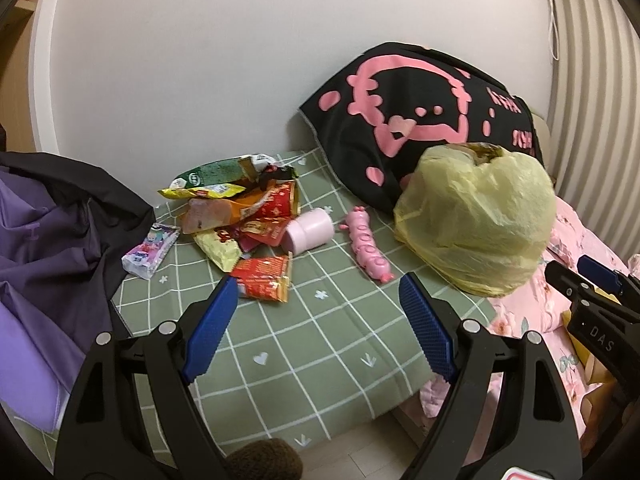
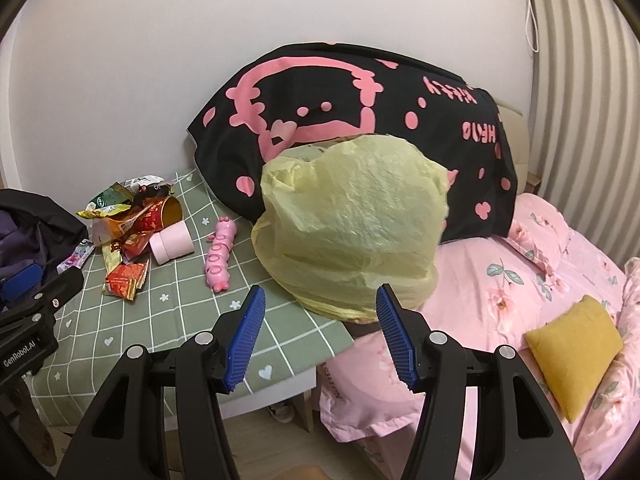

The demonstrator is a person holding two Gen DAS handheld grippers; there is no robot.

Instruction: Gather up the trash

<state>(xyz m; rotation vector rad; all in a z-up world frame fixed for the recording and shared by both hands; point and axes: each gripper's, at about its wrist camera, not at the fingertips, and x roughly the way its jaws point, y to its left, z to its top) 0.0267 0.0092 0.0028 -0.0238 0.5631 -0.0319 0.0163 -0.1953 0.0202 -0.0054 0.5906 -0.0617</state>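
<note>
A heap of crumpled snack wrappers (image 1: 240, 204) (image 2: 128, 216) lies on the green checked cloth (image 1: 320, 344) near the wall. One red wrapper (image 1: 266, 278) (image 2: 126, 276) lies apart at the heap's front. A bulging yellow plastic bag (image 1: 478, 220) (image 2: 352, 224) stands right of the heap. My left gripper (image 1: 320, 292) is open and empty, its left pad close to the red wrapper. My right gripper (image 2: 320, 304) is open and empty, just short of the bag's base; it also shows in the left wrist view (image 1: 588, 276).
A pink cylinder container (image 1: 310, 229) (image 2: 172, 242) and a pink toy (image 1: 368, 244) (image 2: 220, 256) lie between heap and bag. A tissue pack (image 1: 150, 250) lies left. Dark and purple clothing (image 1: 44, 248) is piled left; a black-pink pillow (image 2: 360, 112), pink bedding (image 2: 520, 280) and a yellow cushion (image 2: 576, 344) lie right.
</note>
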